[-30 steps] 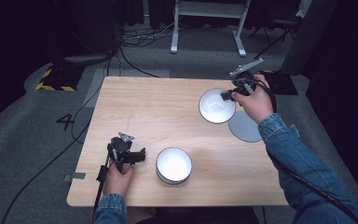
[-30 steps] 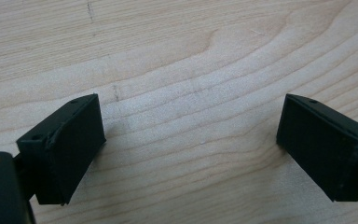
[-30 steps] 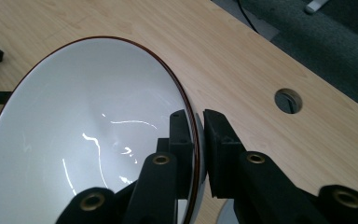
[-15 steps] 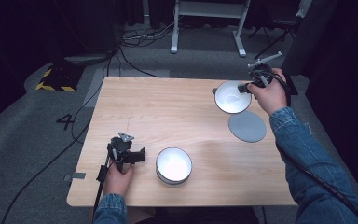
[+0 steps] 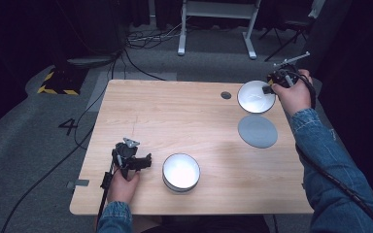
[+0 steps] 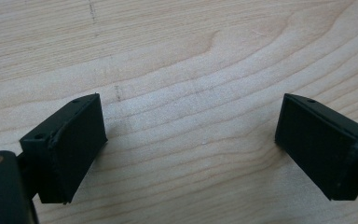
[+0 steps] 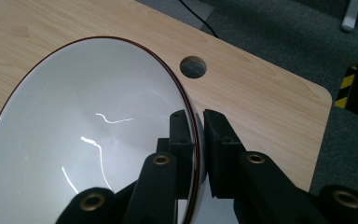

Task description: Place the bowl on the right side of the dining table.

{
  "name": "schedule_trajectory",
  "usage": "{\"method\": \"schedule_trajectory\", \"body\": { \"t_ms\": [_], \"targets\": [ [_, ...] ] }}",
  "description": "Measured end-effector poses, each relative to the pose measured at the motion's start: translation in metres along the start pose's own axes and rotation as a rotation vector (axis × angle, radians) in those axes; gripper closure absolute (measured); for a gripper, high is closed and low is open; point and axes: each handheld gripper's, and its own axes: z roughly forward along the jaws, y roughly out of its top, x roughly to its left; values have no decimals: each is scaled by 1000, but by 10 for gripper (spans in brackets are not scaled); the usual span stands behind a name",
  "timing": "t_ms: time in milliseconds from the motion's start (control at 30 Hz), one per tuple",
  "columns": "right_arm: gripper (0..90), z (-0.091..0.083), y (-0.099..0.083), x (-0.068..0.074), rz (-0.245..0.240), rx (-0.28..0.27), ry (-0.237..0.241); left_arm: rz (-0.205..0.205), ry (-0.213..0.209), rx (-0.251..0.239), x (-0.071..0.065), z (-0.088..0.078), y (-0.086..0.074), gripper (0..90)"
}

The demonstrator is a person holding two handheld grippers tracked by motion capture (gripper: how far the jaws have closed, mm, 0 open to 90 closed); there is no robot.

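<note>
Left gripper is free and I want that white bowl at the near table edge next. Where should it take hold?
Grip the rim of the white bowl on its left side, nearest the open left gripper. The bowl sits upright with its thin rim exposed, so one jaw can go inside and one outside.

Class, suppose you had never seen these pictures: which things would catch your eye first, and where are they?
First, the glossy white bowl with a dark rim, pinched at its rim by the right hand-held gripper near the table's far right corner. Next, a second white bowl standing near the front edge, beside the open left hand-held gripper. A flat grey disc lies between.
</note>
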Motion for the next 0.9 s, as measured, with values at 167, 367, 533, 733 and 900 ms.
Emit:
{"method": "schedule_trajectory", "body": {
  "t_ms": [167, 367, 533, 733, 900],
  "targets": [
    [825, -3, -6, -17, 53, 9, -26, -2, 1, -7, 1, 0, 0, 106],
    [825, 0, -16, -32, 94, 35, -58, -2, 1, -7, 1, 0, 0, 106],
    [824, 7, -26, -40, 127, 60, -71, -5, 7, -7, 1, 0, 0, 104],
    [824, 18, -38, -50, 180, 74, -77, -5, 7, -7, 0, 0, 0, 105],
    [824, 29, -47, -53, 180, 103, -84, -9, 21, -6, -1, 1, 1, 103]
  ]
}}
